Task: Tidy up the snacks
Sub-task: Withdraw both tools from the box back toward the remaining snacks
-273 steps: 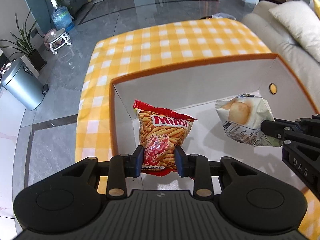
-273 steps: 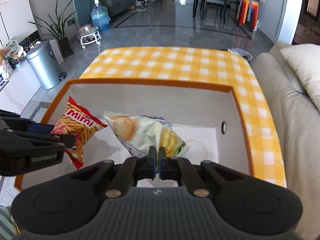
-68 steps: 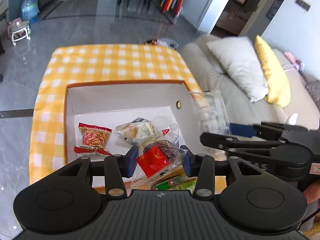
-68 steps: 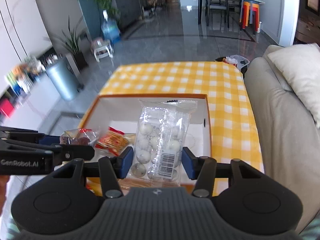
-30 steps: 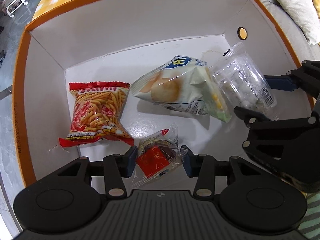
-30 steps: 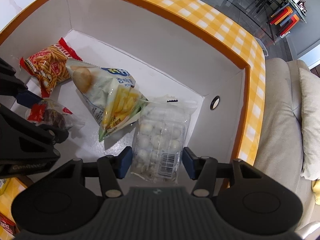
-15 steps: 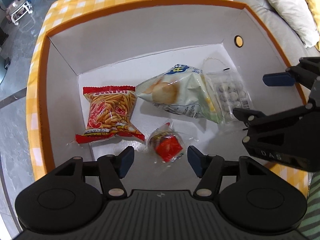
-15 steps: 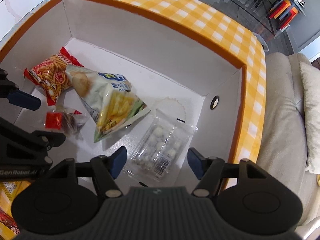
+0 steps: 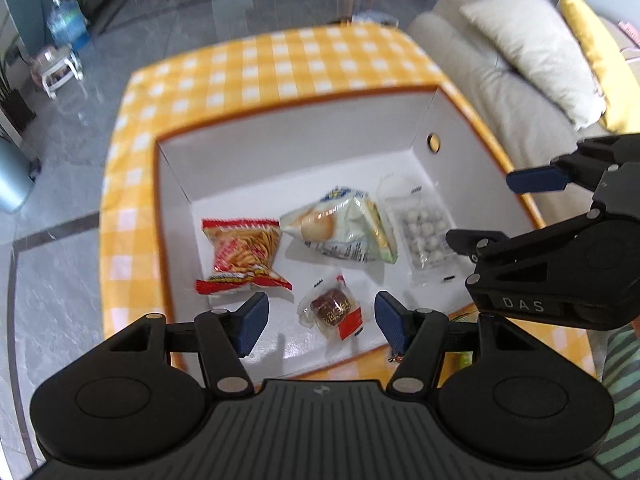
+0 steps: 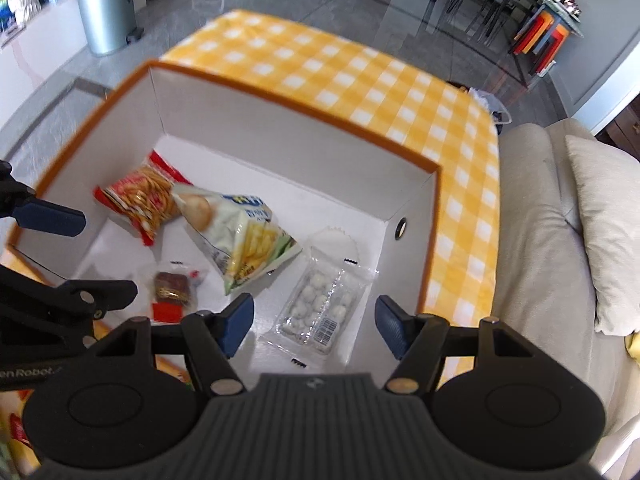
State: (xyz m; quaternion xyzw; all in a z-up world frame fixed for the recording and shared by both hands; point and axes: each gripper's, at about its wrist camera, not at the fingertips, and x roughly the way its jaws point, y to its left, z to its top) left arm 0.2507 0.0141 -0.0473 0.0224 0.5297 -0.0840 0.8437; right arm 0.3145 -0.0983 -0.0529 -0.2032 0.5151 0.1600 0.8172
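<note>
A white box with an orange rim [image 9: 288, 98] [image 10: 304, 118] sits on the yellow checked table. On its floor lie a red Mimi stick-snack bag [image 9: 242, 254] [image 10: 140, 198], a pale chips bag [image 9: 342, 230] [image 10: 240, 232], a clear pack of white balls [image 9: 424, 236] [image 10: 320, 308] and a small clear-wrapped brown and red sweet [image 9: 334, 310] [image 10: 172, 290]. My left gripper [image 9: 320, 322] hangs open above the sweet, touching nothing. Above the pack of balls my right gripper [image 10: 314, 322] is open and empty too.
A beige sofa with a cream pillow [image 10: 608, 232] and a yellow pillow [image 9: 596, 52] runs along the table's right side. A grey bin [image 10: 106, 10] and a water bottle [image 9: 66, 20] stand on the floor beyond. More snack packets [image 10: 16, 432] lie at the near left.
Both grippers opened and let go: the sweet and the pack of balls now lie on the box floor. Both grippers have since risen, so the box looks smaller.
</note>
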